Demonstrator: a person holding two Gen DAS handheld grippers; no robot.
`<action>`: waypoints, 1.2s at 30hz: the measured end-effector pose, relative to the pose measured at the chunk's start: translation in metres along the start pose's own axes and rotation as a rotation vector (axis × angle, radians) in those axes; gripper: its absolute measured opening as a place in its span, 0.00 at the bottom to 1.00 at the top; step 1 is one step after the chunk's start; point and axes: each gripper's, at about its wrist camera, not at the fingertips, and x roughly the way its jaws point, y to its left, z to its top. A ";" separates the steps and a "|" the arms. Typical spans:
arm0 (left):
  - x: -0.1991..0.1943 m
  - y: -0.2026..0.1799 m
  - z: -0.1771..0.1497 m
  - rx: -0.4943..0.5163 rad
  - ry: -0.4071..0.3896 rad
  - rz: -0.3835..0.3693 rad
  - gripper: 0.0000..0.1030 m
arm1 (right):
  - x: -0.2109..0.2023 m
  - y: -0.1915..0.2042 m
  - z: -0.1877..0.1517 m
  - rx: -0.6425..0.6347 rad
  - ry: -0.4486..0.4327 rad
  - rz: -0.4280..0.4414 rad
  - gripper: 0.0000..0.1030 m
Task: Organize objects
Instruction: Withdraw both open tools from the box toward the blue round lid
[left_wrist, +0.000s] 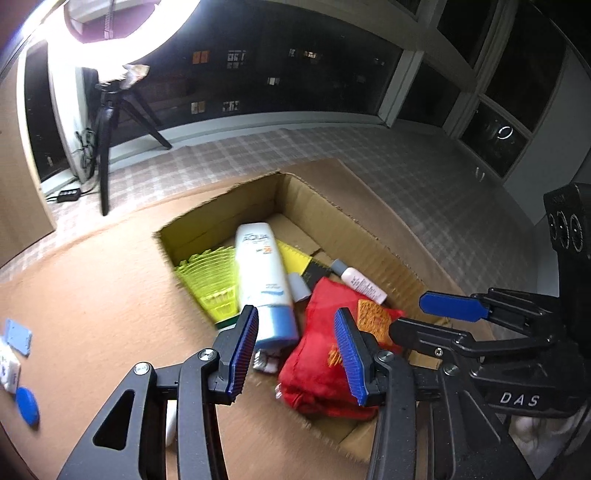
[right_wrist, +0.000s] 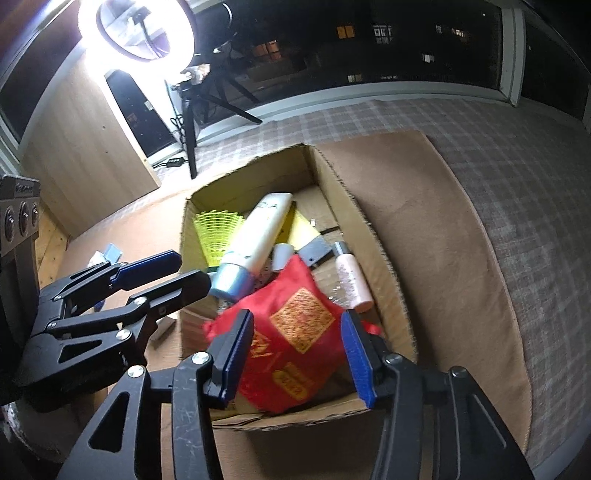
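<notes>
Corrugated cardboard box (left_wrist: 373, 236), shiny red cloth pouch (right_wrist: 295, 332), glossy plastic sunscreen tube (left_wrist: 260, 273), matt black jaws

Your two cameras look down from close up at the same cardboard box (left_wrist: 295, 206) (right_wrist: 373, 236) – yours on the left sees it mid-frame, the right one too.

White sunscreen tube (left_wrist: 264, 273): "AQUA", number "30".
Right hand-held gripper (left_wrist: 428, 317), black body: "DAS".
Red pouch (left_wrist: 328, 354): gold print, not legible.
</notes>
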 end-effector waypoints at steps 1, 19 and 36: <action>-0.006 0.003 -0.002 -0.003 -0.005 0.003 0.45 | -0.001 0.004 0.000 -0.003 -0.002 0.000 0.48; -0.101 0.091 -0.056 -0.095 -0.065 0.073 0.65 | 0.011 0.086 -0.006 -0.030 -0.012 0.043 0.51; -0.134 0.250 -0.155 -0.363 0.027 0.207 0.75 | 0.043 0.177 -0.016 -0.094 -0.053 0.122 0.51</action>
